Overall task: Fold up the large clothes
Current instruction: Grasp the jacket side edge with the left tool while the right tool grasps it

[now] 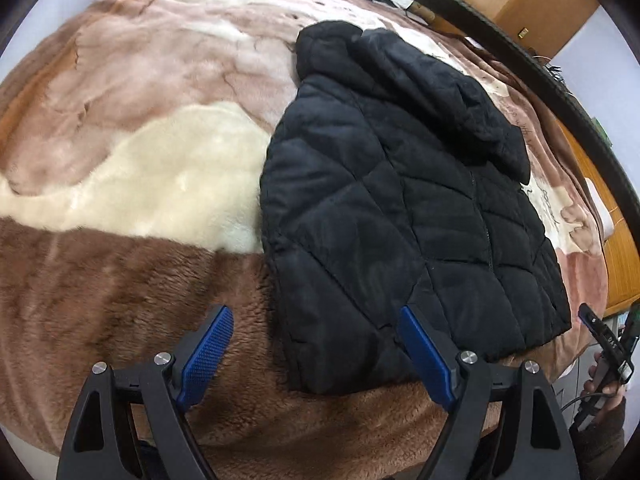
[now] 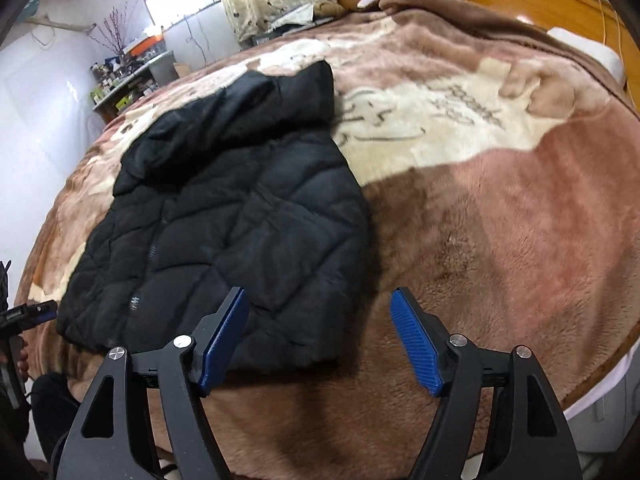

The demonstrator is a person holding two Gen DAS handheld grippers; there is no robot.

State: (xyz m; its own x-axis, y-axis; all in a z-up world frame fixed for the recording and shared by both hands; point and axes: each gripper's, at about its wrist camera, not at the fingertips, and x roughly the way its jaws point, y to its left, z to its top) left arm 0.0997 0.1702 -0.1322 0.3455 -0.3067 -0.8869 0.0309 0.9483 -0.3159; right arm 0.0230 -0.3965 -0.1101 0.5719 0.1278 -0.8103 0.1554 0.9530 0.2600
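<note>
Black quilted jacket (image 1: 404, 216), sleeves tucked in, flat on blanket-covered bed (image 1: 132, 168); left gripper (image 1: 316, 354) and right gripper (image 2: 320, 338) both spread wide, empty, above near hem; next: pinching hem corners, folding toward far hood.

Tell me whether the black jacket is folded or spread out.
Partly folded: the black jacket lies flat, sleeves tucked out of sight, hood up top.

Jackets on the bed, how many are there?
1. A black quilted jacket lies flat on the brown blanket, hood at the far end, hem near both open grippers. Nothing shows whether more lie beyond view.
</note>
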